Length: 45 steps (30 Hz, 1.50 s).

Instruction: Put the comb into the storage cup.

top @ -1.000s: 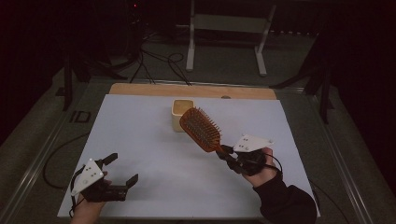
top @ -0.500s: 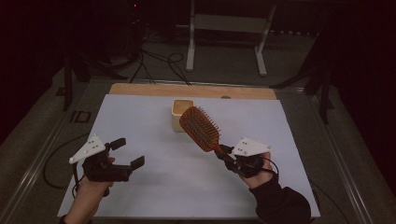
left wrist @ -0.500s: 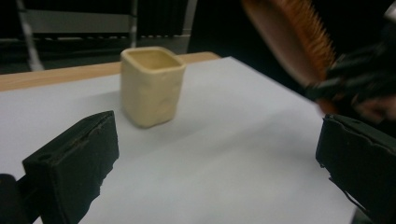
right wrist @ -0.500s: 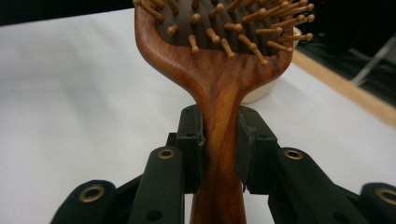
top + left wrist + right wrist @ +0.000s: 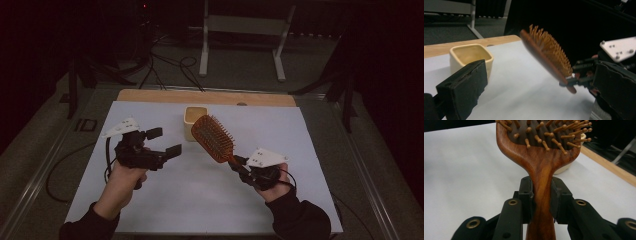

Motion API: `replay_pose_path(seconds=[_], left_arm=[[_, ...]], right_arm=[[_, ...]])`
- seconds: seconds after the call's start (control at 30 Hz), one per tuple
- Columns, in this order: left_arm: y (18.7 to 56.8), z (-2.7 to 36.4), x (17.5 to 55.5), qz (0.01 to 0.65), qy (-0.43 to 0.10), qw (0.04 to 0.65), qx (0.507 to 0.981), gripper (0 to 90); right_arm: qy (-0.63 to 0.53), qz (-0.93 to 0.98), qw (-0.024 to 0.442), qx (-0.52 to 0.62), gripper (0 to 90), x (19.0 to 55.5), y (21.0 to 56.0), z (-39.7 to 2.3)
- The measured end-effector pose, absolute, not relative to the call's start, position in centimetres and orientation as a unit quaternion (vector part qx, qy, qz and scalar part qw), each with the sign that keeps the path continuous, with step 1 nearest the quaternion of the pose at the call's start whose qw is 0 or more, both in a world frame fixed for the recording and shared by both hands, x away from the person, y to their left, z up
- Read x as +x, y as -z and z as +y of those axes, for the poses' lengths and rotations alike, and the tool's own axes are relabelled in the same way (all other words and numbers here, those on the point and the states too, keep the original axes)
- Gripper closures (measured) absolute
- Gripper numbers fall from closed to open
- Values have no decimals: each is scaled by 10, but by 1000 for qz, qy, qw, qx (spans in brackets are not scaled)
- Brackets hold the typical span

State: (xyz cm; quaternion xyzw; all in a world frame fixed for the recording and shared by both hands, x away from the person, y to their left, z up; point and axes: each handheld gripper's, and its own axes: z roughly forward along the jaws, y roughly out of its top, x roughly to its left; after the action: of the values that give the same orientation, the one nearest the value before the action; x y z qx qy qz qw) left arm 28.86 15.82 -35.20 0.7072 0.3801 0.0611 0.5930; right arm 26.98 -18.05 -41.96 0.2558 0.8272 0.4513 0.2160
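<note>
Wooden hairbrush (image 5: 214,138) held up over the white table sheet (image 5: 200,200) by the right gripper (image 5: 243,167), left gripper (image 5: 165,142) raised beside it with nothing in it.

High view: the brush is clamped by its handle, its head tilted up and to the far left, close to a small cream cup (image 5: 194,119) that stands near the far edge of the sheet; the left gripper hangs left of the brush, well apart from it, its jaws spread wide. Left gripper view: one black jaw rises at the near left, the cup (image 5: 471,56) sits behind it, and the brush (image 5: 544,53) slants at the right with bristles facing right, gripped low by the right gripper (image 5: 576,78). Right gripper view: both pads (image 5: 526,192) press the narrow neck of the handle (image 5: 541,185), bristles toward the camera, the cup's edge (image 5: 565,168) just behind the head.
</note>
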Motion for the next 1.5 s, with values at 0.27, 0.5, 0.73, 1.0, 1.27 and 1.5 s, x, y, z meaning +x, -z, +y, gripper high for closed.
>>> replay_pose_path(seconds=[0.27,0.5,0.73,1.0,1.27,1.5], left_arm=[[350,135,302,391,-34,606,691,0],[352,116,311,396,-26,605,690,0],[360,104,321,425,-10,600,677,0],[374,93,333,466,27,594,656,8],[382,83,336,479,42,596,643,188],[383,81,333,473,40,608,636,361]], right_arm=[[-445,829,222,255,732,270,418,-181],[-448,827,222,257,732,270,419,-180],[-448,827,221,257,732,270,419,-180],[-452,824,225,255,732,269,419,-178],[-451,827,225,250,731,268,420,-176],[-451,828,222,249,731,269,422,-175]])
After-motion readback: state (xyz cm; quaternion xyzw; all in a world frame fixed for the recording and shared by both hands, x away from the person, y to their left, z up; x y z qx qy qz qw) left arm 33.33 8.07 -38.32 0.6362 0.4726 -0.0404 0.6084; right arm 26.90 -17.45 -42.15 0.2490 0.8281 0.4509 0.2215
